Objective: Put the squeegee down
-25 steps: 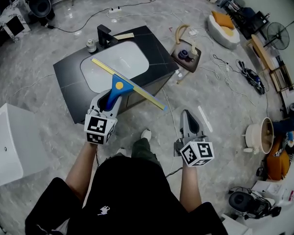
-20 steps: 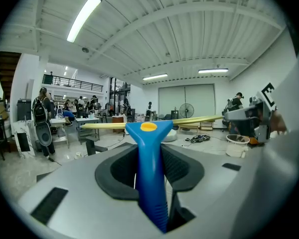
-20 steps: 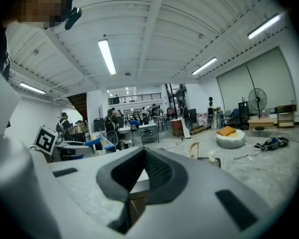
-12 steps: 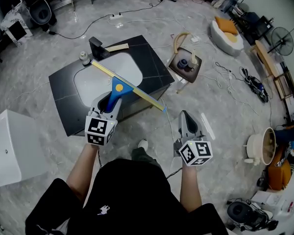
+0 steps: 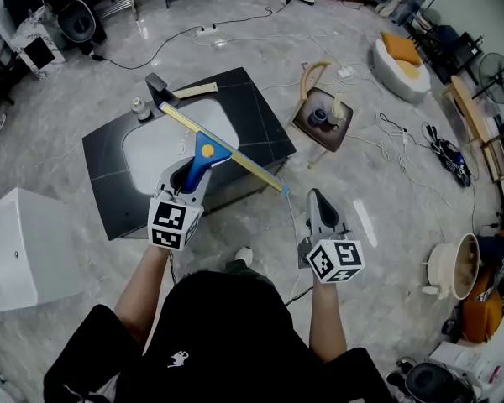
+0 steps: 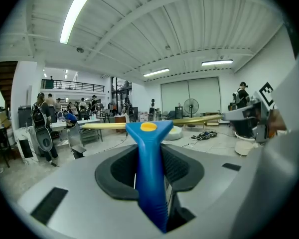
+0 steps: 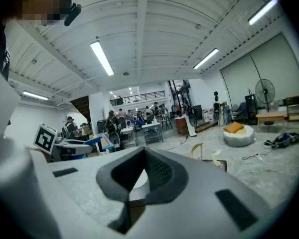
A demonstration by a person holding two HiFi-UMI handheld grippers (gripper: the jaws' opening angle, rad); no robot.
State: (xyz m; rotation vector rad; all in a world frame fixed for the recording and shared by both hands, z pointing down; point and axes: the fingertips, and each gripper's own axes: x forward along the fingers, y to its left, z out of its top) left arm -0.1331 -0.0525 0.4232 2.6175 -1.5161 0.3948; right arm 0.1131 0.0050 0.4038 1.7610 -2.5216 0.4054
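Note:
The squeegee has a blue handle (image 5: 203, 154) with a yellow dot and a long yellow blade (image 5: 235, 154). My left gripper (image 5: 189, 177) is shut on the handle and holds it in the air. In the head view the blade lies across the near edge of a black counter (image 5: 256, 120) with a white sink basin (image 5: 155, 149). In the left gripper view the handle (image 6: 150, 173) stands between the pads, blade (image 6: 199, 119) level ahead. My right gripper (image 5: 320, 202) hangs to the right over the floor, jaws together with nothing in them; its pads (image 7: 159, 176) show nothing between them.
A black faucet (image 5: 157, 86) and a small bottle (image 5: 138, 107) stand at the counter's far left corner. A low stool with items (image 5: 323, 117) stands right of the counter. There is a white box (image 5: 17, 250) at the left, and cables, a beanbag (image 5: 401, 57) and a white pot (image 5: 452, 267) on the floor.
Both grippers have travelled across the room with the person, so the counter and stool have shifted in the head view. The squeegee stays gripped in the left gripper; the right stays empty.

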